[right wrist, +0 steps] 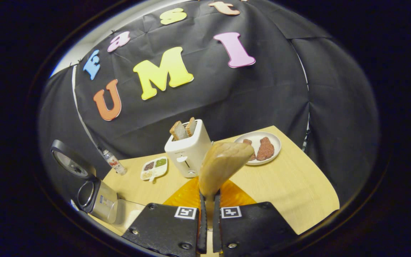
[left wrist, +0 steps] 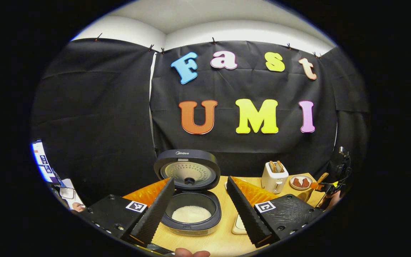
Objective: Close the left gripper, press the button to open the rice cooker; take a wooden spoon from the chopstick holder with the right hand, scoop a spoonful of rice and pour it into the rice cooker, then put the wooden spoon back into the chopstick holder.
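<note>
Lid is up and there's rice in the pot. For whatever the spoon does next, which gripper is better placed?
Right. The right gripper is shut on the wooden spoon, bowl raised over the table. The left gripper is open and holds nothing, facing the open rice cooker.

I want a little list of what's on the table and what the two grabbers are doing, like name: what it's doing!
rice cooker: lid up, white rice in the pot
left gripper: jaws wide open, holding nothing, cooker seen between them
right gripper: jaws shut on the wooden spoon
wooden spoon: bowl end sticking up past the jaws
toaster: two bread slices poking out
plate: brown food pieces on it
small divided dish: beside the toaster
table: light wood
</note>
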Tool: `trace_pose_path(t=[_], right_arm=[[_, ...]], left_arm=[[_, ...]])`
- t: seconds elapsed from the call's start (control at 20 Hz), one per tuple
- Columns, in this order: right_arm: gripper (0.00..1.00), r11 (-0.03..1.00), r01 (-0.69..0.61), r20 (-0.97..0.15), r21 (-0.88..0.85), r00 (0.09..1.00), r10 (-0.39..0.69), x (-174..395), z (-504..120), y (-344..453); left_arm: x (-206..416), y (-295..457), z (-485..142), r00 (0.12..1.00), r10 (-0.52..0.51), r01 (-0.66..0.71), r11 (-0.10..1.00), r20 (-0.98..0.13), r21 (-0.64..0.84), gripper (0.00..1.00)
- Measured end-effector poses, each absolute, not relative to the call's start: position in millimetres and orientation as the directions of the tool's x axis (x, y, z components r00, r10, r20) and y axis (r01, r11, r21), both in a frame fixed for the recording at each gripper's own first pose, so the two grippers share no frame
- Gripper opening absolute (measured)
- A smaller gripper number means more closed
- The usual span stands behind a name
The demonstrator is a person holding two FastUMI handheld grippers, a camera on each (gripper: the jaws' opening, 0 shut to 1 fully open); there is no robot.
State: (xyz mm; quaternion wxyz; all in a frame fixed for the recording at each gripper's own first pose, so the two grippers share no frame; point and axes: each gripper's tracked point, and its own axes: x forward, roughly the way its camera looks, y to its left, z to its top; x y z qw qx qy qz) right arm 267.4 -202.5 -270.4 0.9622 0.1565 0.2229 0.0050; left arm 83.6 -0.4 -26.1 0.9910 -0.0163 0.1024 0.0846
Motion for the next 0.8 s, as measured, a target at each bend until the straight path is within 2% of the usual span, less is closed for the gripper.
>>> trace_pose_path(t=[0.35,0.6,0.7,0.8], right_arm=[[0.13,0.945,0.058,-0.472,0.322,0.875,0.108,274,-315,-202],[0.23,0.931,0.059,-0.467,0.36,0.875,0.125,272,-313,-204],[0.46,0.942,0.062,-0.461,0.33,0.882,0.103,269,-304,-211],[0.58,0.952,0.069,-0.442,0.299,0.894,0.074,263,-286,-219]], left_arm=[[84,-2,-26,0.957,0.189,-0.197,0.98,-0.219,-0.015,0.95],[89,-11,-19,0.964,0.17,-0.177,0.984,-0.203,-0.021,0.95],[92,-14,-15,0.968,0.159,-0.167,0.986,-0.193,-0.024,0.95],[98,-15,-13,0.972,0.143,-0.153,0.987,-0.187,-0.039,0.94]])
